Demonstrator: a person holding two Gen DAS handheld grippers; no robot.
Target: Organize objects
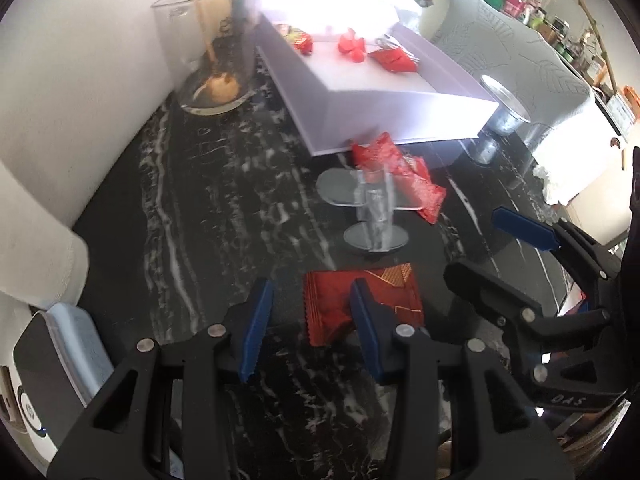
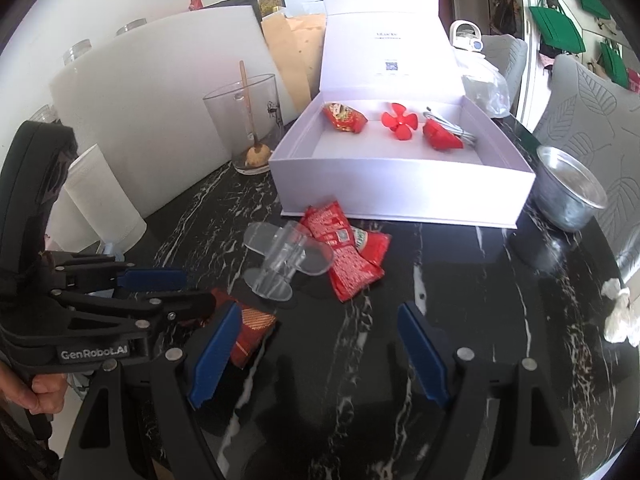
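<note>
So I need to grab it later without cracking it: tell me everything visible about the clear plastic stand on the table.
The clear plastic stand looks like glossy transparent acrylic: round discs joined by a clear central block. It lies tipped over on the black marble table, in front of the open white box, partly overlapping the red sauce packets. Neither gripper touches it.

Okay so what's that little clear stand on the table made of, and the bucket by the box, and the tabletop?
Clear stand: likely acrylic or similar plastic, glossy; the red packets show straight through it.
Bucket: seems to be metal, dull silvery grey with a bright rolled rim.
Tabletop: looks like polished black stone with white veining, possibly marble or an imitation; it reflects light.
</note>
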